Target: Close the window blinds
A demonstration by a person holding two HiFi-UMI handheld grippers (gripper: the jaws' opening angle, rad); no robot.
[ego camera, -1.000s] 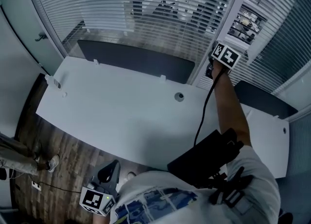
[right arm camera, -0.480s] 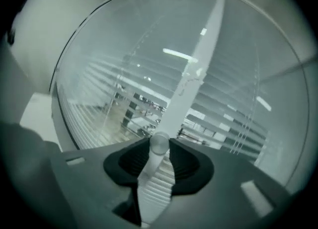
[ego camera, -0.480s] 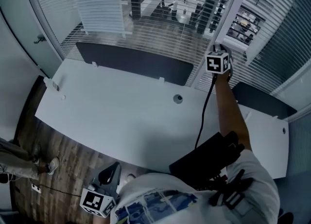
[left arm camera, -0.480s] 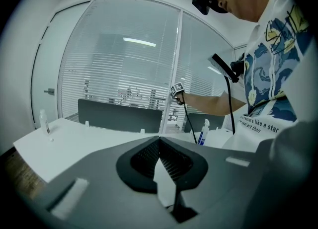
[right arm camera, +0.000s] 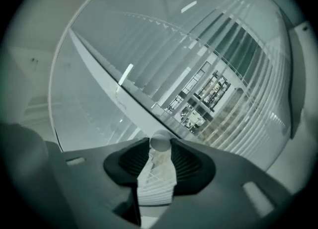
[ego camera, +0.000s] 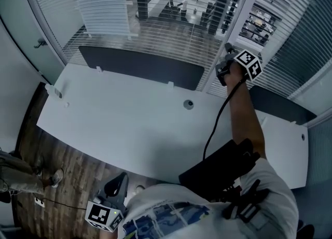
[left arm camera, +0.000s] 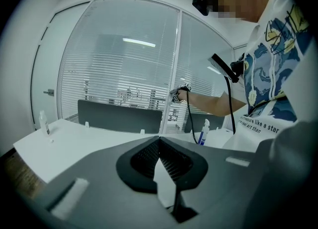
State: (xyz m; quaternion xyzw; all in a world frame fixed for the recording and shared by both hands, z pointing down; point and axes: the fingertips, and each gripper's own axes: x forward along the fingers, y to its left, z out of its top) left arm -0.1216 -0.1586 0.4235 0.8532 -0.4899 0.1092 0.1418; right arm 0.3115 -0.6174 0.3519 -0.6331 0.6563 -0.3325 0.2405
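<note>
While my left gripper (left arm camera: pixel 159 143), jaws together, is hanging below desk's (ego camera: pixel 129 121) near edge, my right gripper (ego camera: pixel 226 68) is clamping blind wand (right arm camera: pixel 160 142).

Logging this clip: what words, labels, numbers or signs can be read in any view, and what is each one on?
"like a star": on the person's shirt, left gripper view; the words before it are cut off.
Second line of print under it: too blurred to read reliably.
Spray bottle label: too small to read.
Marker cubes: square patterns only, no words or numbers.
</note>
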